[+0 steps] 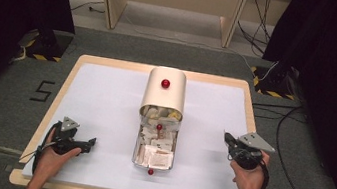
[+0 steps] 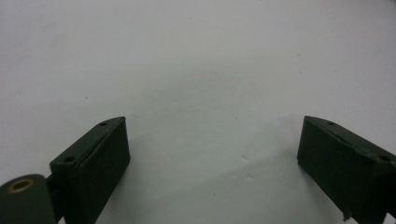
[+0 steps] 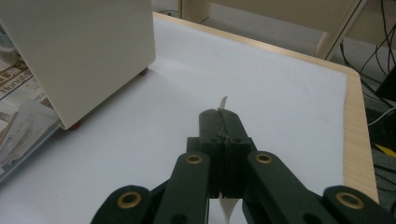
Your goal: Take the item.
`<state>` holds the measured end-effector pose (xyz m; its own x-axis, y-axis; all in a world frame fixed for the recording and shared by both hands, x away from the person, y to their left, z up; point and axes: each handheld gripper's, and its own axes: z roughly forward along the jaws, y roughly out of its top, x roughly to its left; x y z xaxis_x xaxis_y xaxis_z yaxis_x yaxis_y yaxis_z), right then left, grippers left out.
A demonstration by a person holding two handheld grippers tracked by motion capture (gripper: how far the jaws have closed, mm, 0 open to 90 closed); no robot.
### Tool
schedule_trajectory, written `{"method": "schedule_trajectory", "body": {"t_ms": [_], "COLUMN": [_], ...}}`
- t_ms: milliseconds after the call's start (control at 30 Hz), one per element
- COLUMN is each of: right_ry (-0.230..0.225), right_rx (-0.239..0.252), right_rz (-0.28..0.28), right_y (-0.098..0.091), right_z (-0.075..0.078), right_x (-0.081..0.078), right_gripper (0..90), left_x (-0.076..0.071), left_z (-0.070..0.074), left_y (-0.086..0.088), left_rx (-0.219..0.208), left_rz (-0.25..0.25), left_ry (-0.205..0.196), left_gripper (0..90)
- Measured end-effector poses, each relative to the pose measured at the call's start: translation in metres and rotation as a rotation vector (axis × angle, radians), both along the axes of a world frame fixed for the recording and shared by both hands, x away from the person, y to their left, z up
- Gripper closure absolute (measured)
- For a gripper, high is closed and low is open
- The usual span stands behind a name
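Note:
A cream box (image 1: 163,99) with a red knob (image 1: 165,83) on its curved lid stands mid-table. Its metal tray (image 1: 136,151) sticks out toward me and holds several paper sachets (image 1: 157,156). My right gripper (image 1: 227,136) hovers right of the tray, and its jaws (image 3: 219,114) are shut on a thin white slip (image 3: 223,101) seen edge-on, which pokes out past the tips. The box's side (image 3: 88,51) is at the left of the right gripper view. My left gripper (image 1: 91,142) rests left of the tray, open (image 2: 212,140) over bare white tabletop with nothing between its fingers.
The white mat (image 1: 105,100) covers a wooden table (image 1: 250,107). Its right wooden edge (image 3: 357,135) lies close to my right gripper. Beyond the table are grey floor, wooden frame legs (image 1: 112,0), cables (image 1: 283,142) and black curtains.

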<state>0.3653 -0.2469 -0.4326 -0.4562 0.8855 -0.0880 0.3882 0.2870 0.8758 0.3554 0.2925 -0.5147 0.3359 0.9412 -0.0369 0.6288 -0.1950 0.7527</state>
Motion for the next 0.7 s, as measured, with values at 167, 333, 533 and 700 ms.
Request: {"method": "schedule_trajectory", "body": {"t_ms": [167, 333, 533, 700], "right_ry": [0.008, 0.015, 0.027, 0.037], "right_rx": [-0.001, -0.002, -0.015, -0.019], "right_rz": [-0.004, -0.012, -0.016, -0.015], "right_y": [-0.001, -0.003, -0.001, 0.001], "right_z": [-0.004, -0.006, -0.013, -0.018], "right_x": [0.003, 0.005, 0.011, 0.016], "right_gripper": [89.9, 89.9, 89.9, 89.8], "left_x": [0.000, 0.000, 0.000, 0.000], "left_z": [0.000, 0.000, 0.000, 0.000], "left_y": [0.000, 0.000, 0.000, 0.000], "left_rx": [0.000, -0.001, 0.000, 0.000], "left_rz": [0.000, 0.000, 0.000, 0.000], "left_ry": [0.000, 0.000, 0.000, 0.000], "left_gripper": [8.5, 8.5, 8.5, 8.5]}}
